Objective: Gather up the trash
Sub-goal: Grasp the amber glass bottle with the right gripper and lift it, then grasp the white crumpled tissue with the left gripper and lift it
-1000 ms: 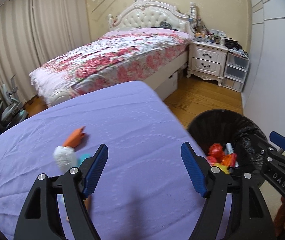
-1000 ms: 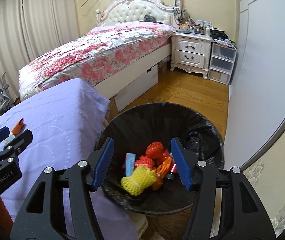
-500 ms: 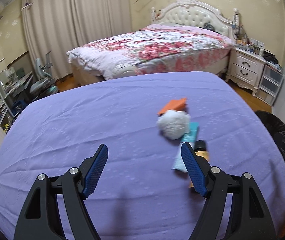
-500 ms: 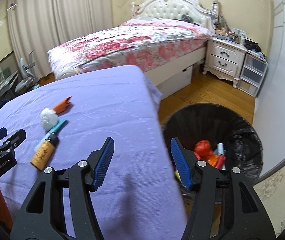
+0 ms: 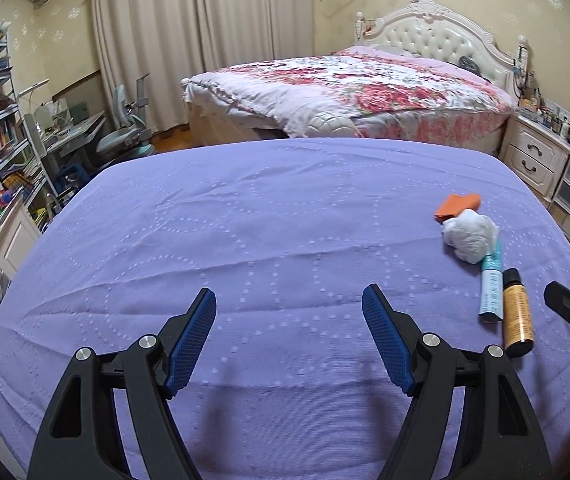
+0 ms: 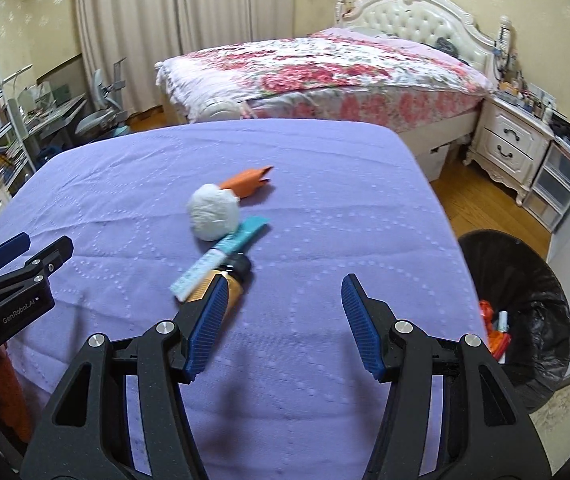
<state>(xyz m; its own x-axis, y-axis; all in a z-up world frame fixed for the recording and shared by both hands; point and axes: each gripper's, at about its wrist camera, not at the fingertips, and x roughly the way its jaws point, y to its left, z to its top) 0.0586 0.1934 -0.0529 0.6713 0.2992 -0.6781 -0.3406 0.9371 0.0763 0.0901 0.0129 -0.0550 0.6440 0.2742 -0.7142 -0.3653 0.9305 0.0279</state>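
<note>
purple bedspread point(image 6: 325, 220) bears trash; black bin point(image 6: 533, 280) holds red scraps; both claws point(image 5: 289, 340) point(image 6: 285, 320) released.

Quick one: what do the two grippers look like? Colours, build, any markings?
The left gripper and right gripper match: matte black plastic frames with triangular cut-outs, silver pivot bolts, and two fingers faced with ribbed blue pads. In the right wrist view the left gripper's side carries small white "GenRobot.AI" lettering. No cables show. Something orange, maybe a sleeve, sits behind each, too unclear to call.
</note>
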